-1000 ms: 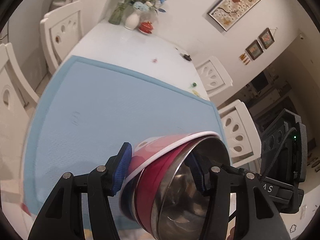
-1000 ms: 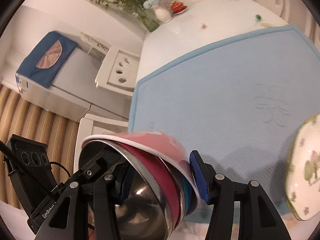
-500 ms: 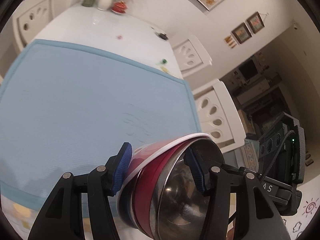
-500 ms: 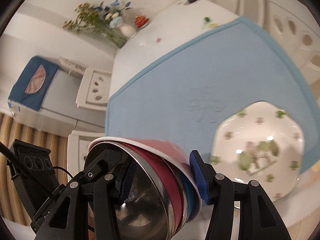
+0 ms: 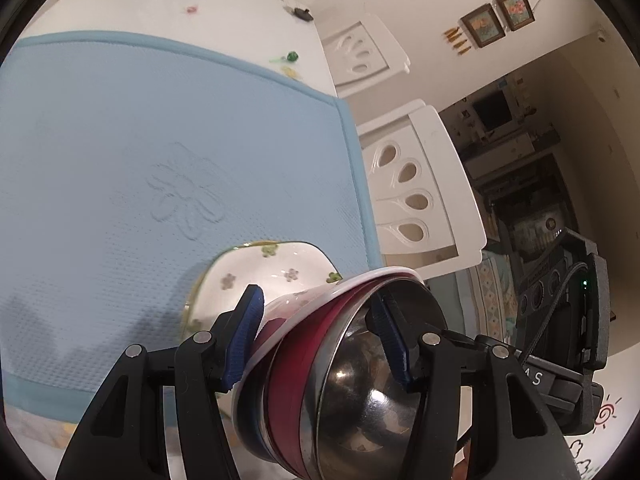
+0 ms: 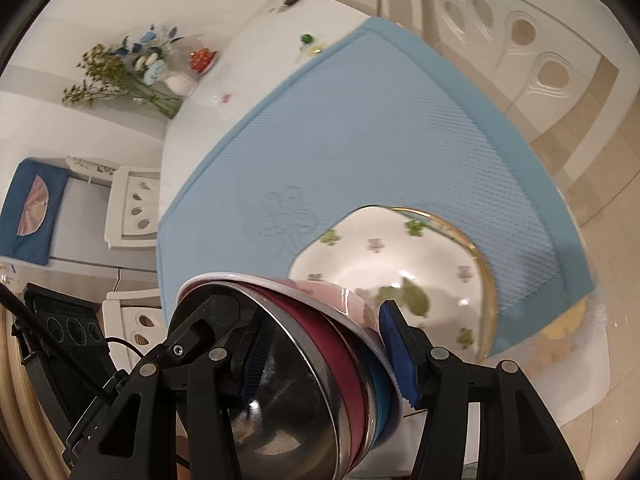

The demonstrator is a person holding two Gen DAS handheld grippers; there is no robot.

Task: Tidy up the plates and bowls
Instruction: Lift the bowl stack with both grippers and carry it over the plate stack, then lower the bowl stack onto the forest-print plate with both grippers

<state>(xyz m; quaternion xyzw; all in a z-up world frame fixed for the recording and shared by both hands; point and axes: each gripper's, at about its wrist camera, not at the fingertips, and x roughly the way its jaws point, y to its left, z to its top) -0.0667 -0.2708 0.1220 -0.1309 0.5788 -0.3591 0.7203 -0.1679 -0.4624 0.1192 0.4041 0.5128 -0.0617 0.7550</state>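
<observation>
I carry one nested stack of bowls (image 5: 336, 380) between both tools. My left gripper (image 5: 320, 340) pinches the stack wall across one rim; my right gripper (image 6: 328, 360) pinches the opposite rim. Two opposed grips keep the stack nested and balanced. It hangs just above the floral plate (image 6: 420, 264) on the blue mat (image 5: 120, 140), presumably the stacking base.

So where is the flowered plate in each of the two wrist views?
Left wrist: flowered plate lies low centre, partly hidden behind the bowl stack.
Right wrist: it lies right of centre on the mat's near corner.
Shared landmark: the flower embossed in the blue mat.
</observation>
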